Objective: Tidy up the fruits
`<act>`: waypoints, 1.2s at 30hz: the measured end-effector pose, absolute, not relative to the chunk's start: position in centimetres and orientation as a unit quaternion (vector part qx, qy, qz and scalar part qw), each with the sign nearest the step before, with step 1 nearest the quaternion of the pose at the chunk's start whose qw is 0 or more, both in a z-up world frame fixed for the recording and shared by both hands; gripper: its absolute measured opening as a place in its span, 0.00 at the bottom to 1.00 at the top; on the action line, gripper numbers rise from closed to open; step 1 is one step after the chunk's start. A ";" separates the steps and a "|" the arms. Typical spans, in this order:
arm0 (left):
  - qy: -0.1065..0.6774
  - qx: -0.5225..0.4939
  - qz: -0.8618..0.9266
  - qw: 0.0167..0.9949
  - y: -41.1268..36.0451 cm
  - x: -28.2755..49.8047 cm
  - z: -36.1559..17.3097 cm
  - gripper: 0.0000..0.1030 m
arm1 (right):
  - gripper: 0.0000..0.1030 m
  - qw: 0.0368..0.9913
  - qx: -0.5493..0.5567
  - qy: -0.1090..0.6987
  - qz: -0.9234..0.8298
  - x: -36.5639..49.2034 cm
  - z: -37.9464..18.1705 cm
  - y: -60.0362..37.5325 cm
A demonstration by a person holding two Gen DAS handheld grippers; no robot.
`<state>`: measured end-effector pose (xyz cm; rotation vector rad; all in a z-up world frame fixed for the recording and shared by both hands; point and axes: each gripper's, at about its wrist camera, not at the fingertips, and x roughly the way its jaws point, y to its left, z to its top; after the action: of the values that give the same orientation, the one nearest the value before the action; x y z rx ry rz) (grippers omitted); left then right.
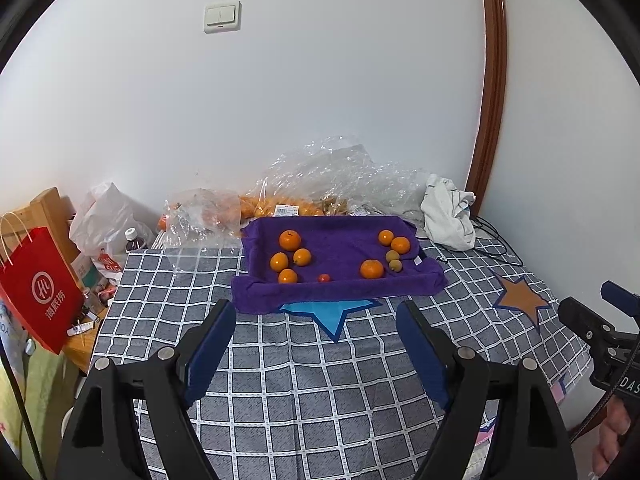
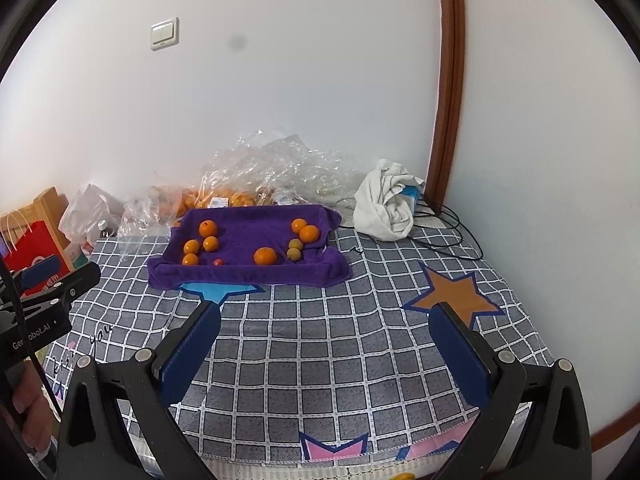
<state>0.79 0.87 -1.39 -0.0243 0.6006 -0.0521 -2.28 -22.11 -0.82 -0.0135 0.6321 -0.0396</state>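
Observation:
A purple towel shaped like a tray lies on the checked tablecloth, also in the right wrist view. On it several oranges sit at the left. More oranges and two greenish-brown fruits sit at the right. One orange and a small red tomato lie near the front. My left gripper is open and empty, short of the towel. My right gripper is open and empty, further back.
Crumpled clear plastic bags with more oranges lie behind the towel against the wall. A white cloth and black cables lie at the back right. A red paper bag and clutter stand left of the table.

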 end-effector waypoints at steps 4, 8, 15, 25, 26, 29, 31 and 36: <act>0.297 -0.012 -0.024 0.954 0.9 0.9 -1.5 0.79 | 0.99 0.950 -0.008 0.313 -0.018 -2.2 -1.1 -22.0; 0.301 -0.015 -0.024 0.953 1.0 1.1 -1.7 0.79 | 0.99 0.949 -0.010 0.315 -0.017 -2.1 -1.2 -22.1; 0.302 -0.008 -0.021 0.953 0.9 1.2 -2.0 0.79 | 0.99 0.950 -0.008 0.313 -0.017 -2.1 -1.2 -22.1; 0.304 -0.009 -0.021 0.952 0.9 1.2 -2.2 0.79 | 0.99 0.950 -0.010 0.310 -0.013 -2.4 -1.2 -21.8; 0.303 -0.008 -0.019 0.953 0.9 1.1 -2.2 0.79 | 0.99 0.951 -0.011 0.310 -0.011 -2.4 -1.2 -21.8; 0.301 -0.014 -0.018 0.953 1.1 1.2 -2.1 0.79 | 0.99 0.951 -0.016 0.308 -0.014 -2.3 -1.0 -21.7; 0.301 -0.018 -0.018 0.953 1.3 1.2 -2.1 0.79 | 0.99 0.951 -0.016 0.308 -0.011 -2.3 -1.0 -21.7; 0.304 -0.014 -0.019 0.953 1.5 1.3 -2.2 0.79 | 0.99 0.951 -0.010 0.307 -0.012 -2.3 -1.0 -21.7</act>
<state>1.31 1.46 -2.16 -0.0294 0.6168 -0.0388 -2.32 -21.72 -1.05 -0.0205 0.6248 -0.0243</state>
